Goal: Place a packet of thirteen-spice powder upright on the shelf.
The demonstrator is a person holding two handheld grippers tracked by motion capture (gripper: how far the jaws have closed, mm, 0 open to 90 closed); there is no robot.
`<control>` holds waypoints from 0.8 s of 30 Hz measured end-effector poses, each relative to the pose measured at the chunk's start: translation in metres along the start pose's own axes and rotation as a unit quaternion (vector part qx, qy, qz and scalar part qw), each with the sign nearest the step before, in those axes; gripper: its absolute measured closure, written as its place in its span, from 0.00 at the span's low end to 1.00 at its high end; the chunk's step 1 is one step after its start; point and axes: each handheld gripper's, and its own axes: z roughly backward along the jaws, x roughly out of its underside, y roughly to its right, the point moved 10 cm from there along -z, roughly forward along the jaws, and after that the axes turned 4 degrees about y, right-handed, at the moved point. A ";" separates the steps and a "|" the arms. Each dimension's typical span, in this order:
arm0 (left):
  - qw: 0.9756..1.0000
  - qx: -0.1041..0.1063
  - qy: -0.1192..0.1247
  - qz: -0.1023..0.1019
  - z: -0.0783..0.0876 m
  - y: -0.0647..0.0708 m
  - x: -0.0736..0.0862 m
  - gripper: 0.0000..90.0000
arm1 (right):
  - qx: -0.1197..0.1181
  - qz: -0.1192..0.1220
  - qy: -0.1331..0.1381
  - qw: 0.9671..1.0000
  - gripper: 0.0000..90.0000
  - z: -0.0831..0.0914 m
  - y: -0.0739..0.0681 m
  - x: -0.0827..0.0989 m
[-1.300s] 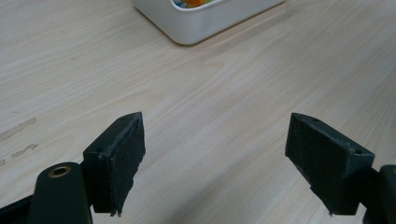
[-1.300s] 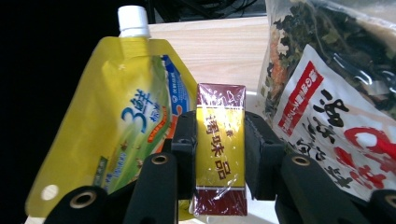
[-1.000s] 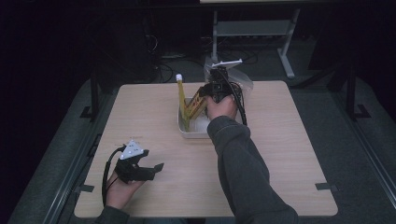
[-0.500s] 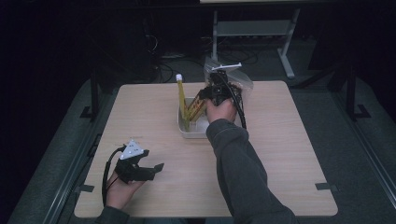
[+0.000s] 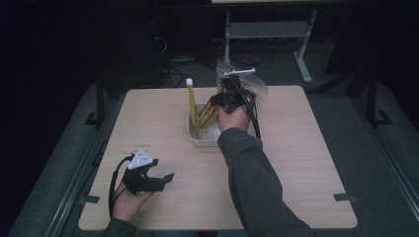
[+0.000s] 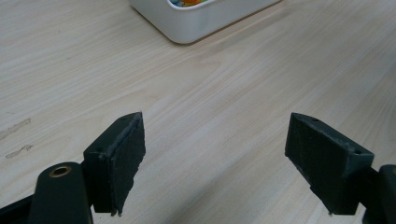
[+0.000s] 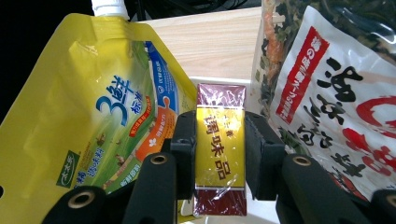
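My right gripper [image 7: 219, 127] is shut on a narrow gold and maroon box [image 7: 219, 154] with printed characters, held upright between the pads. A yellow spouted pouch [image 7: 88, 107] leans just left of the box and a clear bag of dried food [image 7: 336, 93] with a red and white label stands to its right. From above, the right gripper [image 5: 213, 106] sits over the white bin [image 5: 203, 139], beside the pouch [image 5: 191, 103] and the bag [image 5: 249, 86]. My left gripper [image 5: 165, 170] rests near the table's front left, jaws open and empty [image 6: 217, 140].
The wooden table [image 5: 306, 148] has bare surface right of the bin and along the front. A corner of the white bin [image 6: 201, 21] lies ahead of the left gripper. Dark floor, cables and a metal frame [image 5: 301, 54] lie beyond the far edge.
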 end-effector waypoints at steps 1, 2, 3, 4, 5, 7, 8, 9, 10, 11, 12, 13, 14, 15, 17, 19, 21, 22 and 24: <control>1.000 0.000 0.000 0.000 0.000 0.000 0.000 0.22 | 0.000 -0.001 0.000 1.000 0.75 0.000 0.000 0.000; 1.000 0.000 0.000 0.000 0.000 0.000 0.000 0.22 | -0.001 0.000 0.001 1.000 0.75 0.000 0.000 0.000; 1.000 0.000 0.000 0.000 0.000 0.000 0.000 0.22 | -0.001 0.000 0.001 1.000 0.74 0.000 0.000 0.000; 1.000 0.000 0.001 0.000 0.000 0.000 0.000 0.22 | -0.001 0.000 0.001 1.000 0.74 0.001 0.000 0.001; 1.000 0.000 0.001 -0.001 0.000 0.000 0.000 0.22 | -0.001 0.000 0.000 1.000 0.74 0.001 0.000 0.001; 1.000 0.000 0.000 -0.001 0.000 0.000 0.000 0.22 | -0.002 -0.002 0.000 1.000 0.74 0.001 0.001 0.001; 1.000 0.000 0.000 -0.001 0.000 0.000 0.000 0.22 | -0.002 -0.001 0.001 1.000 0.74 0.001 0.001 0.001; 1.000 0.000 0.000 -0.001 0.000 0.000 0.000 0.22 | -0.002 -0.002 0.001 1.000 0.74 0.001 0.001 0.002; 1.000 0.000 -0.001 -0.001 0.000 0.000 0.000 0.22 | -0.003 -0.003 0.000 1.000 0.74 0.001 0.001 0.002; 1.000 0.001 -0.001 -0.001 0.000 0.000 0.000 0.22 | -0.003 -0.003 0.000 1.000 0.74 0.002 0.001 0.002; 1.000 0.001 -0.001 -0.001 0.000 0.000 0.000 0.22 | -0.004 -0.003 0.000 1.000 0.74 0.002 0.000 0.002; 1.000 0.001 -0.001 -0.001 0.000 0.000 0.000 0.22 | -0.005 -0.003 0.000 1.000 0.74 0.002 0.000 0.003; 1.000 0.001 -0.001 -0.001 0.000 0.000 0.000 0.22 | -0.006 -0.004 0.000 1.000 0.74 0.002 0.000 0.003; 1.000 0.001 -0.001 -0.001 0.000 0.000 0.000 0.22 | -0.007 -0.003 0.000 1.000 0.73 0.002 0.000 0.004; 1.000 0.001 -0.001 -0.001 0.000 0.001 0.000 0.22 | -0.010 -0.005 0.000 1.000 0.73 0.003 0.000 0.005; 1.000 0.001 -0.001 -0.003 0.000 0.001 0.000 0.22 | -0.015 -0.007 0.002 1.000 0.73 0.004 0.000 0.006; 1.000 0.002 0.000 -0.003 -0.001 0.001 0.000 0.22 | -0.019 -0.010 0.002 1.000 0.72 0.005 -0.001 0.007; 1.000 0.001 -0.001 -0.004 -0.001 0.001 0.000 0.22 | -0.022 -0.009 0.001 1.000 0.72 0.005 -0.002 0.008; 1.000 0.002 -0.001 -0.004 -0.001 0.002 0.000 0.22 | -0.028 -0.010 0.000 1.000 0.71 0.007 -0.003 0.009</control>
